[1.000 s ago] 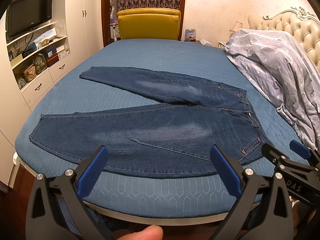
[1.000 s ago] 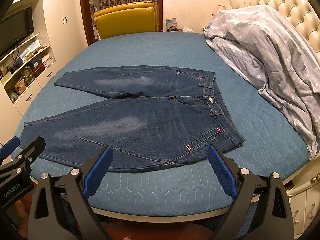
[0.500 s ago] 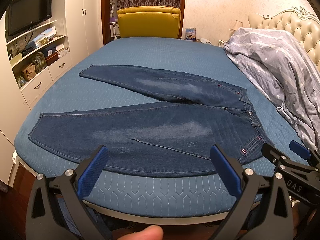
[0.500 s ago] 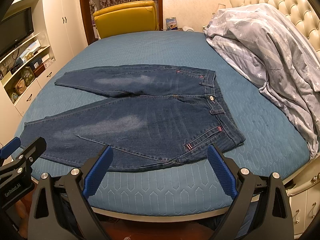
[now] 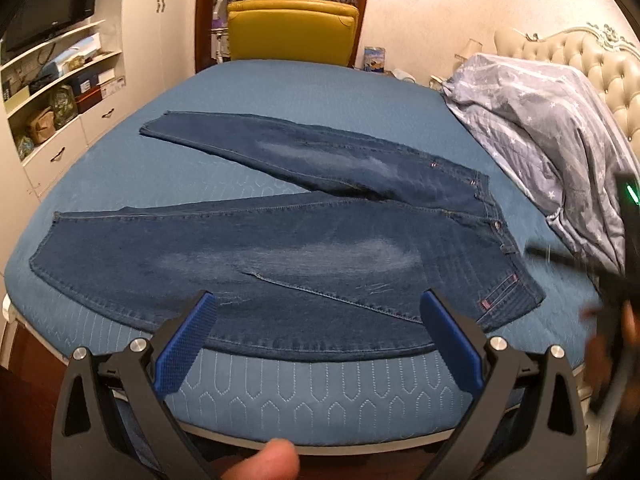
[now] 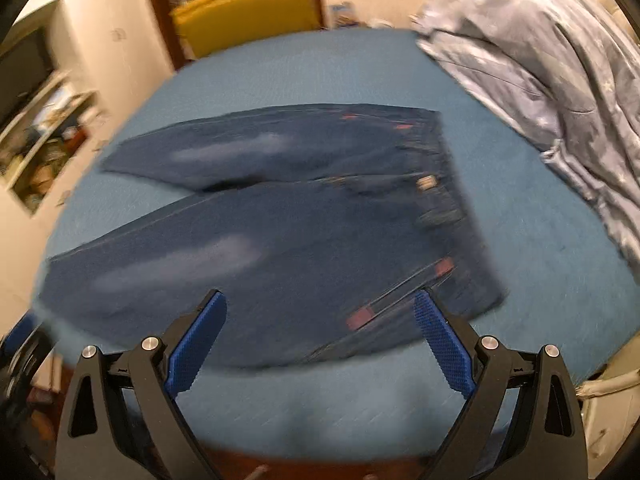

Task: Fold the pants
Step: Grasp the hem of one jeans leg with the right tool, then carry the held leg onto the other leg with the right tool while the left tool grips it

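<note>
Denim pants (image 5: 288,240) flat on bed (image 5: 320,96), legs splayed in V, waistband toward headboard, near edge by both grippers. Left gripper (image 5: 318,342) spread, holding nothing, hovering short of hem side. Right gripper (image 6: 318,342) spread, nothing held, view motion-blurred. Judged step: approach before first fold. Next: pinch far leg, lay over near leg. No readable writing.

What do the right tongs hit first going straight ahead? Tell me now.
Probably the jeans: the open right tongs point at their waist end on the bed. Motion blur leaves depth uncertain.
</note>
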The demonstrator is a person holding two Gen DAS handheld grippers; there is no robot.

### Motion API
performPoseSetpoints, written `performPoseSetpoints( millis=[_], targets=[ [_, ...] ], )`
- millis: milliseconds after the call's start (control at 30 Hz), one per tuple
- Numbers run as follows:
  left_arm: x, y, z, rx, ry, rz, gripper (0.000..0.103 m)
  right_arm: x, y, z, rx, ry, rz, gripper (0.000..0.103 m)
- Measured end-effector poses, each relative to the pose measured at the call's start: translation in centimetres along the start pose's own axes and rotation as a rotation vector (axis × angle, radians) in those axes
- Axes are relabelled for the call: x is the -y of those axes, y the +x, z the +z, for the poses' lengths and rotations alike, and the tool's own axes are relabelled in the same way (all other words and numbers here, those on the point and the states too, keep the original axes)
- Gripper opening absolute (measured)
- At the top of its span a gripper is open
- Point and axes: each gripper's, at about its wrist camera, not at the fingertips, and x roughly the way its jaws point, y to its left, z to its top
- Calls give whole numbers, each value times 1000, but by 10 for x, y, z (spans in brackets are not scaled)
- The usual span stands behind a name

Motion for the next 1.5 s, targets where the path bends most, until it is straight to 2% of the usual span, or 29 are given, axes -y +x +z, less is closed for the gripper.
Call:
performPoseSetpoints(
  millis=[33, 133, 233, 333, 467, 667, 700, 733, 800, 833, 900, 1067, 1100, 1167, 1200, 1233, 1400, 1500],
  targets=[
    [-2, 5, 1, -3, 2, -2, 102, 23, 26, 30, -16, 6, 12, 91],
    [-9, 24, 1, -29, -12, 1, 102, 69, 86, 93, -66, 22, 27, 91],
    [-20, 43, 1, -68, -30, 18, 102, 106, 150, 148, -98, -29, -100, 91],
    [-35, 58, 0, -96, -47, 47, 102, 125, 195, 185, -122, -31, -95, 91],
    [-61, 78, 6, -124, -79, 110, 102, 135, 241, 214, -141, -17, -51, 91],
    [-90, 92, 12, -152, -113, 180, 102, 142, 295, 232, -182, -46, -56, 91],
    [-94, 94, 13, -157, -116, 186, 102, 143, 301, 231, -189, -39, -18, 90],
    [-95, 94, 13, -162, -116, 188, 102, 141, 302, 231, -176, -54, -17, 84],
    [-99, 100, 17, -171, -115, 190, 102, 130, 301, 229, -161, -115, 5, 54],
    [-101, 104, 21, -178, -117, 175, 102, 127, 298, 229, -164, -128, 27, 21],
    [-104, 111, 31, -183, -120, 127, 102, 113, 280, 227, -115, -177, 15, 19],
    [-112, 143, 79, -152, -166, -16, 101, 81, 178, 206, 92, -267, 84, 18],
    [-120, 153, 95, -146, -202, -79, 101, 74, 160, 199, 118, -290, 97, 18],
    [-135, 169, 115, -164, -304, -178, 85, 61, 112, 169, 181, -339, 161, 18],
    [-143, 174, 122, -173, -352, -226, 69, 55, 95, 155, 199, -359, 181, 18],
    [-148, 181, 130, -184, -403, -282, 67, 50, 75, 134, 216, -379, 194, 18],
    [-190, 199, 146, -176, -561, -452, 62, 37, 23, 39, 212, -396, 316, 18],
    [-217, 222, 139, -183, -658, -554, 55, 26, 13, -4, 166, -386, 328, 18]
  ],
)
